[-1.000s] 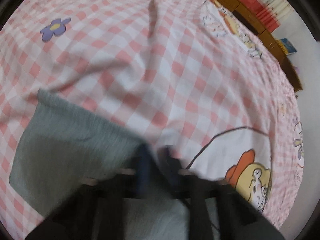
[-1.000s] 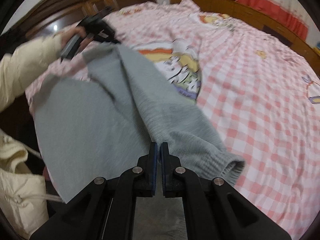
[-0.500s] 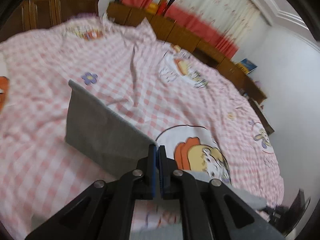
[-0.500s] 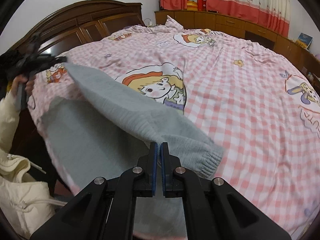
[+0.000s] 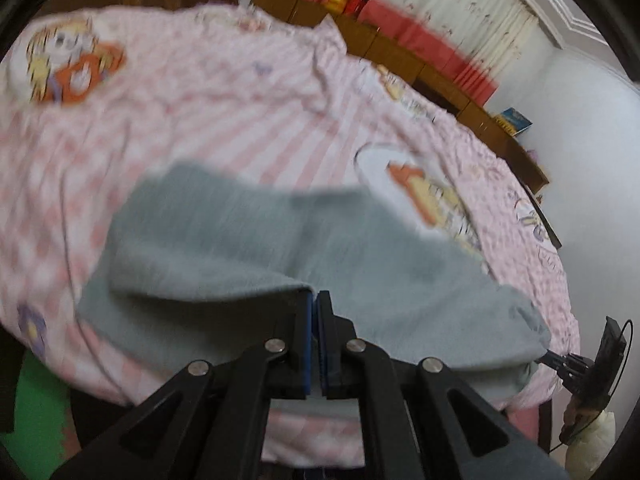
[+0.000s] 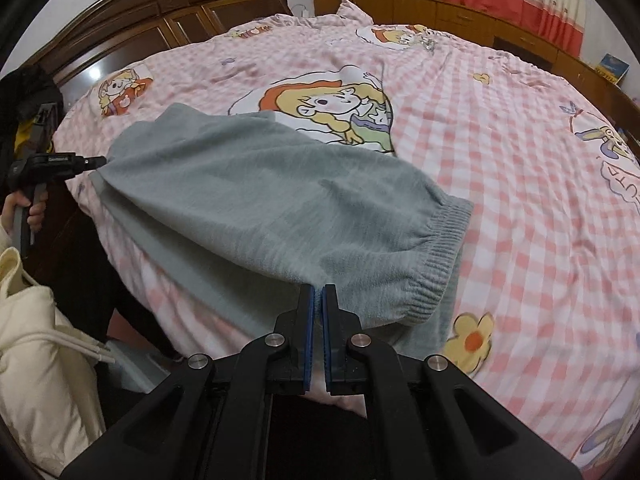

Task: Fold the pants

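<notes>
Grey knit pants (image 6: pixel 256 204) lie spread near the front edge of the bed, with the ribbed elastic band (image 6: pixel 440 256) at the right in the right wrist view. My right gripper (image 6: pixel 318 292) is shut on the pants' near edge beside that band. My left gripper (image 5: pixel 314 298) is shut on the opposite end of the pants (image 5: pixel 280 248); the left wrist view is motion-blurred. The left gripper also shows in the right wrist view (image 6: pixel 96 161), pinching the far left corner. The right gripper shows at the lower right of the left wrist view (image 5: pixel 546 357).
The bed has a pink checked sheet (image 6: pixel 500 160) with cartoon prints. A dark wooden headboard (image 6: pixel 160 16) stands behind it and wooden cabinets (image 6: pixel 440 12) under red-and-white curtains. A cream jacket (image 6: pixel 36 360) is at the lower left.
The pants came down from being held up in the air and now lie stretched over the bed's front edge. My left gripper swung out and down to the far end.
</notes>
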